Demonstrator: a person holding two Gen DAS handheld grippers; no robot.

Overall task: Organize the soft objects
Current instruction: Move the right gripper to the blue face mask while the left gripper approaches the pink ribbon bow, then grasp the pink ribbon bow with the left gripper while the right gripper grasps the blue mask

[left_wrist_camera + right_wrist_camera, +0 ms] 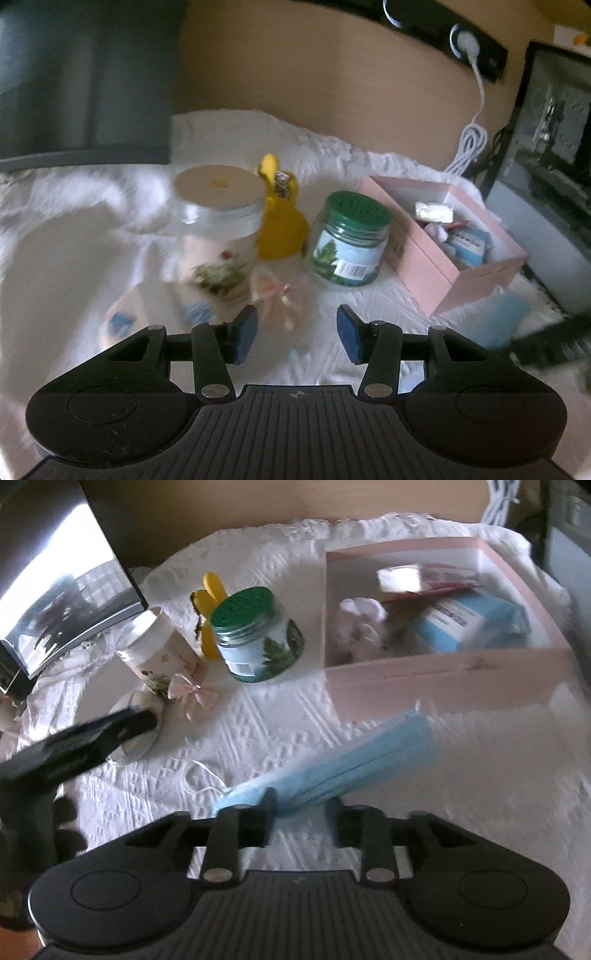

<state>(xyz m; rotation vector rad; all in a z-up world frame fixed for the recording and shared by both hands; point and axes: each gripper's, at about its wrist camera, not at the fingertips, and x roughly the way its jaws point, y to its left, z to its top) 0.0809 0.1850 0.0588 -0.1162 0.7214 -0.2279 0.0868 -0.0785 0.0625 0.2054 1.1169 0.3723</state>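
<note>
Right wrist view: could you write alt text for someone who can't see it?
The black two-finger right gripper reaches over a white textured cloth with a light blue pleated face mask between its fingers. Behind sits an open pink cardboard box holding small packets, and to its left a green-lidded glass jar.

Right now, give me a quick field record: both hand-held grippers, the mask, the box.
left hand-held gripper: open, empty, over the white cloth
right hand-held gripper: fingers either side of the blue face mask; grip unclear
pink box: open, already holds a blue packet and other items
green-lidded jar: upright, left of the box
</note>
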